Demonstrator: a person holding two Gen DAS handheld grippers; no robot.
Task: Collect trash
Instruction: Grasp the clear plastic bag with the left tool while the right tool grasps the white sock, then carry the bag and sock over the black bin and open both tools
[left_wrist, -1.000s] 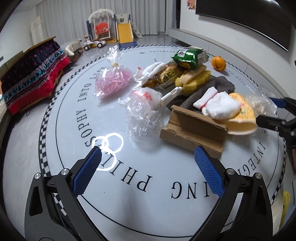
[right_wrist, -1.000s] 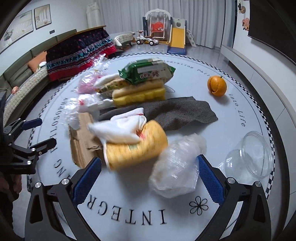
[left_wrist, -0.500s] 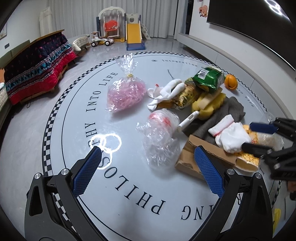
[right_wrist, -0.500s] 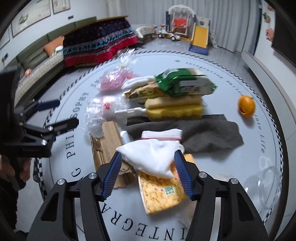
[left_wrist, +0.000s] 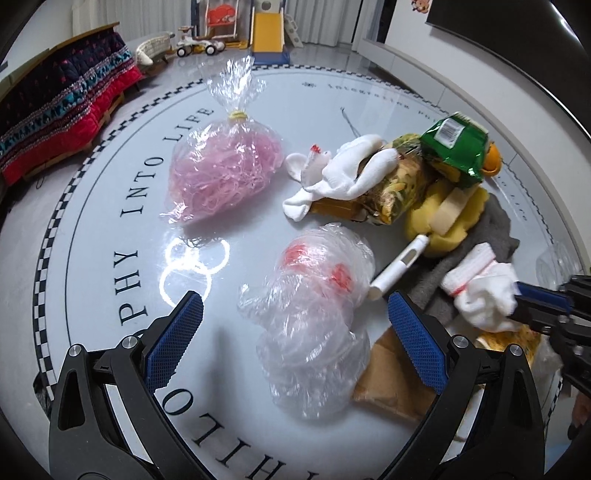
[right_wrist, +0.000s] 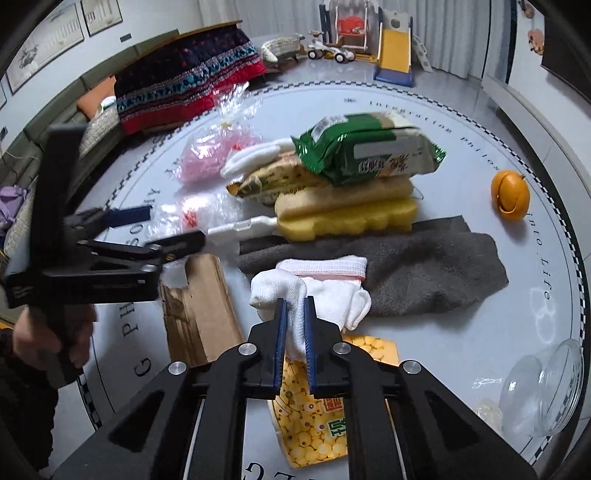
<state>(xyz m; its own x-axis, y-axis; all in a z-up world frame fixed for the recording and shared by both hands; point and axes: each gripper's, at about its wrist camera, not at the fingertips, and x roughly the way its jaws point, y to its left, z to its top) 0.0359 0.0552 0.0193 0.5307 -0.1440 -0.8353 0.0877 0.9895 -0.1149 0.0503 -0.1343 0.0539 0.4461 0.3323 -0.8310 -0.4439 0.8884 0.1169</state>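
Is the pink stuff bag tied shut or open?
Tied shut. The pink bag has a yellow band cinched round its neck, with the clear top flaring above it.

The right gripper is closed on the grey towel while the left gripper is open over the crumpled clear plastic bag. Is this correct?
Not quite. The right wrist view shows the right gripper closed on the white knitted sock, which lies on the grey towel. The left gripper is indeed open over the crumpled clear plastic bag.
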